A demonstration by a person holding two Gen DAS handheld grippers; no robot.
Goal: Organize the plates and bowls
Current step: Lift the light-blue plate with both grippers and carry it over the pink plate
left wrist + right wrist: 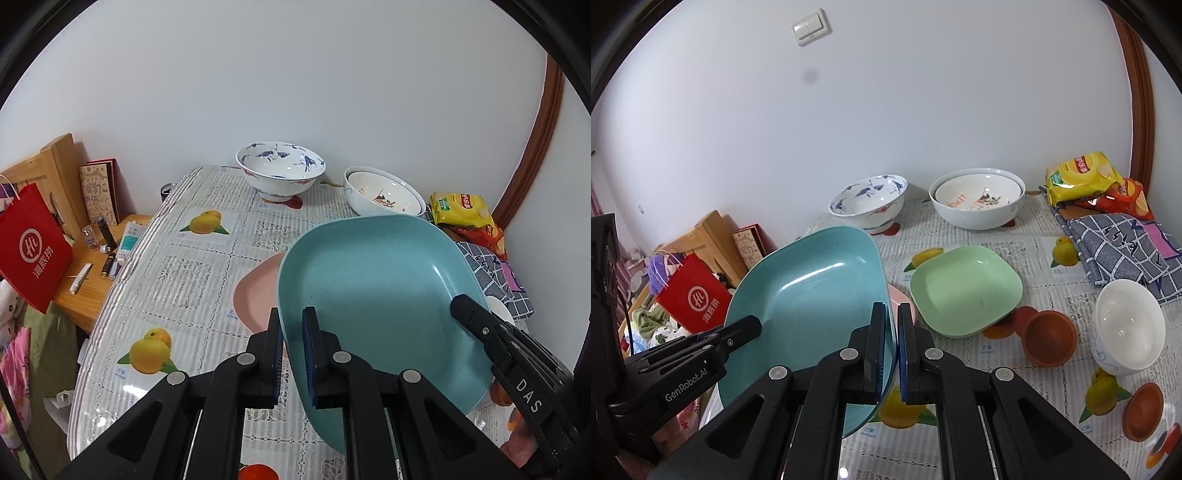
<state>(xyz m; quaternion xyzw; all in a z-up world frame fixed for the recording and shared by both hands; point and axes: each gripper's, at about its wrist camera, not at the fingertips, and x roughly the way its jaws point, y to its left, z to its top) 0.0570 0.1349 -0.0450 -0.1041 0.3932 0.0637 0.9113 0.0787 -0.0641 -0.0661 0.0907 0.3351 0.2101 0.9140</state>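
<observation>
I have the teal plate point(376, 291) pinched by opposite rims — my left gripper point(293, 332) clamped on one edge, my right gripper point(892, 325) on the other — held tilted above the table point(177, 273), over the pink plate point(255, 295).

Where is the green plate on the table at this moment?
In the right wrist view the green plate lies flat mid-table, right of the held blue plate, with the brown cup on its side just right of it.
</observation>
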